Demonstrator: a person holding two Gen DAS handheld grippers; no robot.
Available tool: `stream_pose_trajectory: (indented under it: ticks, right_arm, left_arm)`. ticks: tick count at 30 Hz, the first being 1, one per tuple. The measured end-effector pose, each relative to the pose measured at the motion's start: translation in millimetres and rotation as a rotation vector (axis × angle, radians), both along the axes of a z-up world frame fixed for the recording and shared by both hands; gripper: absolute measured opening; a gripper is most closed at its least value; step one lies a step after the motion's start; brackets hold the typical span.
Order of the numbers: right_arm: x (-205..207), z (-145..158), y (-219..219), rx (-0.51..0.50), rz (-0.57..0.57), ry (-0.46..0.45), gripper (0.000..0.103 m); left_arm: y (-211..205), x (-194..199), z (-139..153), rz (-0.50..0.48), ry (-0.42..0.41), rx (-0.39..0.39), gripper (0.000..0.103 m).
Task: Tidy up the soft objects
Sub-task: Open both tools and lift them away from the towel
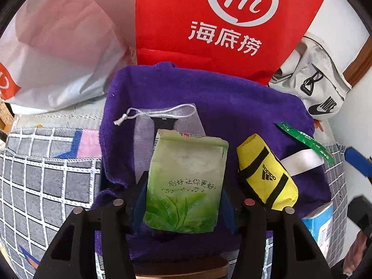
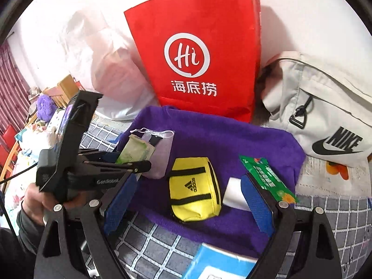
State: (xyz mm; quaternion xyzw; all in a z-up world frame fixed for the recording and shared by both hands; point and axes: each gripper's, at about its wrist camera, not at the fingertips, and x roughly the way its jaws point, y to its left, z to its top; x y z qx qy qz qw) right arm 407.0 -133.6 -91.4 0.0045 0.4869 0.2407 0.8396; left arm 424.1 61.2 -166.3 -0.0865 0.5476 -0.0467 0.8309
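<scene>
A purple towel lies spread on a grid-patterned cloth. My left gripper points steeply down over its left part. It is shut on a green tissue pack, whose side edges meet both blue pads. Under the pack lies a grey drawstring pouch. A yellow Adidas pouch rests on the towel to the right. My right gripper hangs above it, wide open and holding nothing.
A green sachet and a white slip lie on the towel's right side. A blue tissue box sits at its near edge. Behind stand a red paper bag, a white plastic bag and a white Nike bag.
</scene>
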Motion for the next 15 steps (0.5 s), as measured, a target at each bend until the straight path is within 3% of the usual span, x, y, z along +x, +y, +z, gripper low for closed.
stream_pose_trajectory:
  ticks: [1,2,10,15]
  right_arm:
    - [-3,1,-2,-0.003,-0.003,0.001,0.090]
    - [-5,0,-3,-0.006,-0.006,0.003,0.090]
    - [-34,4,-11,0.000,-0.022,0.027,0.090]
    - [-61,17,-11,0.017,-0.023,0.018,0.090]
  left_arm:
    - [-1,1,-1,-0.003,0.003,-0.017,0.069]
    - [0,0,-1,0.002,0.001,-0.035,0.070]
    - [3,-25,23,0.013,-0.048,-0.031,0.070]
    - [2,-55,47,0.011,-0.121,0.019,0.070]
